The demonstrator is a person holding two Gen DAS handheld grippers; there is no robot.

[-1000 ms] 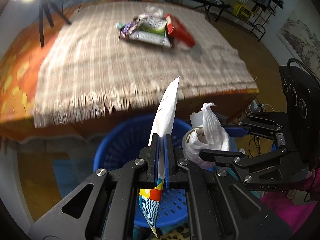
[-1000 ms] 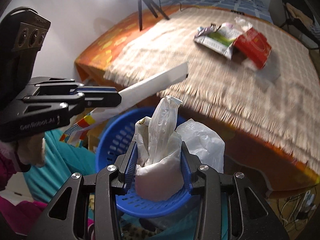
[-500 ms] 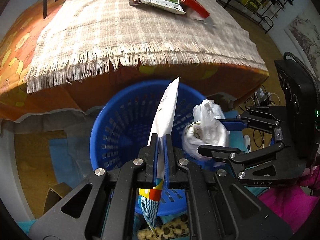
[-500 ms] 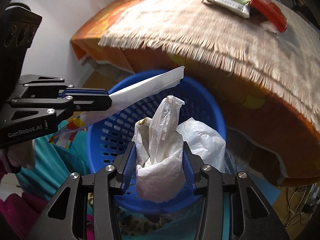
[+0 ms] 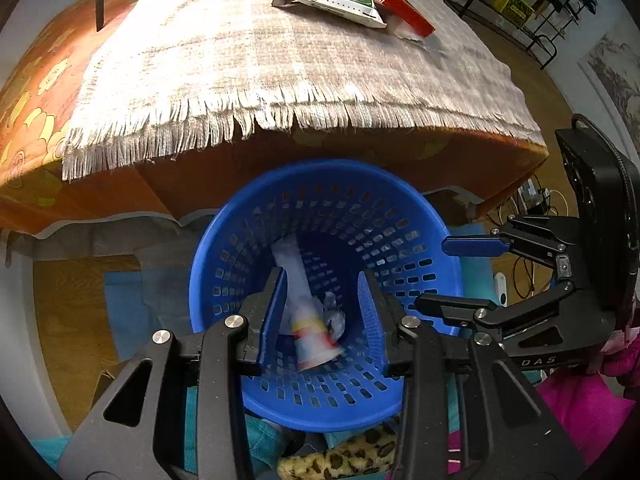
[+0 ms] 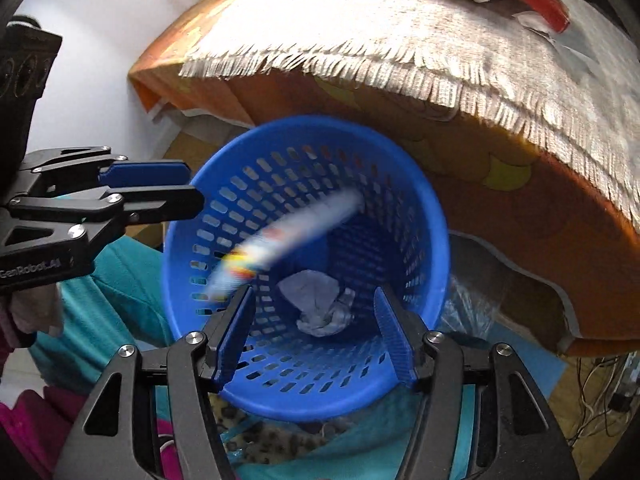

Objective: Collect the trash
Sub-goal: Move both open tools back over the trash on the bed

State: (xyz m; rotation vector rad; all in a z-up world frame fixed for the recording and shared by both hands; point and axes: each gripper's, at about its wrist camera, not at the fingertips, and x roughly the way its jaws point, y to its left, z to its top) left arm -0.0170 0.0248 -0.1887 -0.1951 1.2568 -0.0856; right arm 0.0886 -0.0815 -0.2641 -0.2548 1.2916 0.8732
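Falling into the blue basket [image 5: 328,216], a long wrapper [image 6: 280,240] blurs past the rim while a crumpled bag [image 6: 320,308] lies on the bottom; both claws, left [image 5: 322,312] and right [image 6: 316,334], have just been opening and stand spread with nothing pinched; 3 more wrappers [image 5: 344,0] wait on the bed [image 5: 240,72]; the wrapper looks long enough to catch on the basket wall.

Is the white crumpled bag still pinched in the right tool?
No. The crumpled bag lies at the bottom of the blue basket, and the right tool is open, holding nothing.
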